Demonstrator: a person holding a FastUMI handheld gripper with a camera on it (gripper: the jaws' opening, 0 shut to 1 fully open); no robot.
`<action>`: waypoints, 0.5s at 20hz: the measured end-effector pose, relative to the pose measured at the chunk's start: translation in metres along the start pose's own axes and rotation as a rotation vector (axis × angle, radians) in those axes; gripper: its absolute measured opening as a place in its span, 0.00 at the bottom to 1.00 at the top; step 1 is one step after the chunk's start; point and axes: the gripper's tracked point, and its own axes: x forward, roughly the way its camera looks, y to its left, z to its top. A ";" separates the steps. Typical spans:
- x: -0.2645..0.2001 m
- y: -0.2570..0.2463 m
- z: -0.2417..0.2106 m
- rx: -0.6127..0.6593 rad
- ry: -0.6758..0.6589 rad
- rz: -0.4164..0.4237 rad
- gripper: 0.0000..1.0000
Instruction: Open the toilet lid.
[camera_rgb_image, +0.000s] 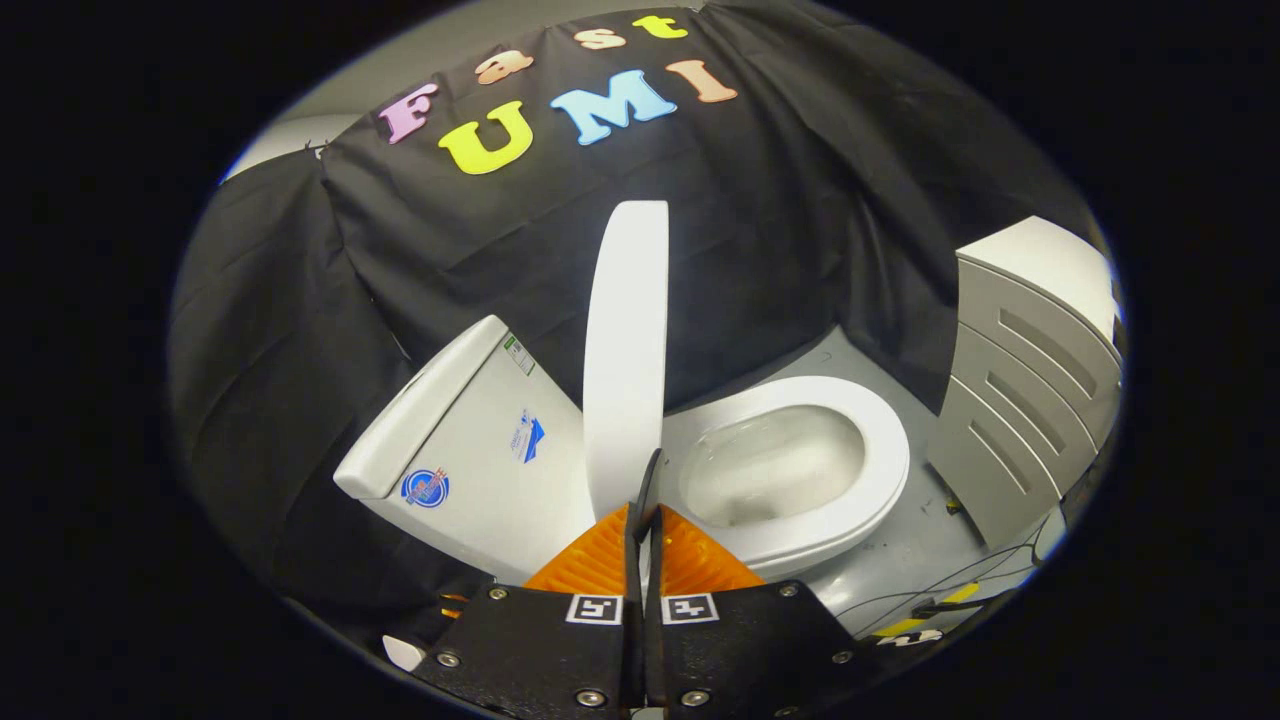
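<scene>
Grey floor (900, 560) — white toilet (790, 470), grey drawer cabinet (1020, 400), perhaps loose cables (960, 585) beside them

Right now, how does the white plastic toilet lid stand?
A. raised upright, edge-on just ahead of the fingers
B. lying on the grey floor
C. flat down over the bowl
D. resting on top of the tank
A: the white plastic toilet lid rises edge-on between the white tank and the uncovered oval seat, its lower edge between the orange fingers of the gripper.
</scene>
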 end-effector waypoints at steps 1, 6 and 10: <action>0.000 0.005 0.001 -0.016 -0.006 0.005 0.00; 0.001 0.026 0.001 -0.054 -0.027 0.023 0.00; -0.001 0.042 -0.002 -0.084 -0.038 0.037 0.00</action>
